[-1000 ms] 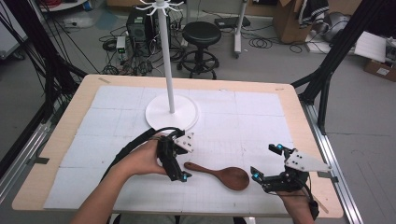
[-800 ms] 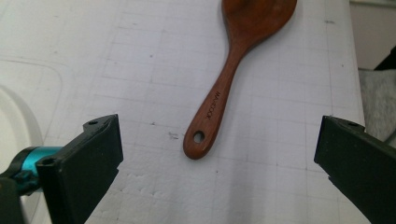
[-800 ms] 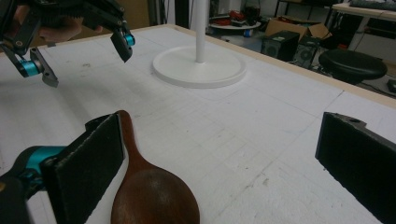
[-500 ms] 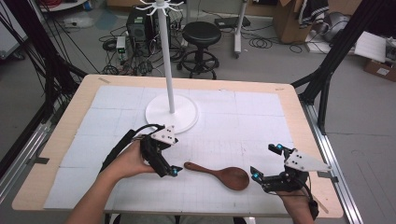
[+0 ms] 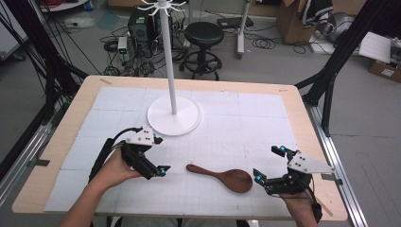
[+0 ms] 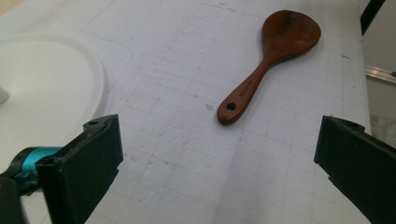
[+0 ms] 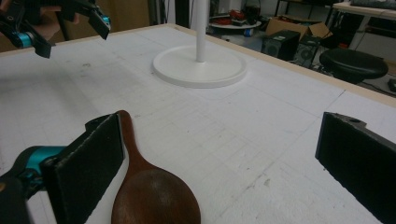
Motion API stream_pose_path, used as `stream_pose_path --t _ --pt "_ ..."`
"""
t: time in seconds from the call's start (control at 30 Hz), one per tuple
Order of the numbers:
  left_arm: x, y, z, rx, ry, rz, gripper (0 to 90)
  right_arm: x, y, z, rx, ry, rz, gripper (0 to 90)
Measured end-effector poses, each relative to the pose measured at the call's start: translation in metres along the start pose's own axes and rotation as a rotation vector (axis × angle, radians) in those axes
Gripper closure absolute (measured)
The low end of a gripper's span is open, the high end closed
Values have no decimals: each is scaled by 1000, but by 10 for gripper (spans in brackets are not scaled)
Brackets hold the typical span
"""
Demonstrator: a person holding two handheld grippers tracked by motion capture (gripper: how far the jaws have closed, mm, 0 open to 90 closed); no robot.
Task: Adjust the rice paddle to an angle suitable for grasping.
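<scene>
The left gripper (image 5: 157,155), jaws wide and empty, has drawn back from the wooden spoon (image 5: 221,175), whose handle now lies free. The right gripper (image 5: 268,163), also open, waits just beside the spoon's bowl, likely next to grasp.

a white stand (image 5: 171,113) with a round flat base and a tall thin pole rises from the far middle of the counter (image 5: 293,101), which is wood-edged and covered by a white gridded mat (image 5: 236,123). at the top of the pole is a ring of small white hooks (image 5: 163,5). beyond the counter, a black round stool (image 5: 203,35) stands on the grey floor among loose cables (image 5: 265,43). a dark computer case (image 5: 140,23) sits left of the stool, and cardboard boxes (image 5: 293,14) lie at the far right.
</scene>
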State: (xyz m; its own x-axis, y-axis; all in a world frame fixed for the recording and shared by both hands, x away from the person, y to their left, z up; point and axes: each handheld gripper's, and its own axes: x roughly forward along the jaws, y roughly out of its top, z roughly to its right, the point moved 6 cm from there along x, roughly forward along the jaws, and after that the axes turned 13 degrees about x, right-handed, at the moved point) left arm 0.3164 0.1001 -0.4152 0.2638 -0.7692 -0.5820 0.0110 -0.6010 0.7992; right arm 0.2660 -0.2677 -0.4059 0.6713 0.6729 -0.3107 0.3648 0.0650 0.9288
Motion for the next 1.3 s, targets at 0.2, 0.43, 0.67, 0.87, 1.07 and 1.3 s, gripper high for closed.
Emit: stream_pose_path --t 0.2,0.43,0.67,0.87,1.07,1.3 --pt "-16 -4 0 -26 55 70 17 1 0 0 -10 0 2 5" --pt "-32 -17 0 -52 117 116 17 0 0 0 -7 -2 1 5" --pt "-53 -23 -1 -94 174 204 17 1 0 -1 -4 2 -3 5" --pt "-63 -30 3 -103 200 224 17 2 2 -3 -12 4 1 5" --pt "-68 -37 5 -123 218 248 17 2 5 -7 -21 6 1 5" --pt "-71 -40 8 -127 228 266 17 7 8 -17 -59 18 -22 5"
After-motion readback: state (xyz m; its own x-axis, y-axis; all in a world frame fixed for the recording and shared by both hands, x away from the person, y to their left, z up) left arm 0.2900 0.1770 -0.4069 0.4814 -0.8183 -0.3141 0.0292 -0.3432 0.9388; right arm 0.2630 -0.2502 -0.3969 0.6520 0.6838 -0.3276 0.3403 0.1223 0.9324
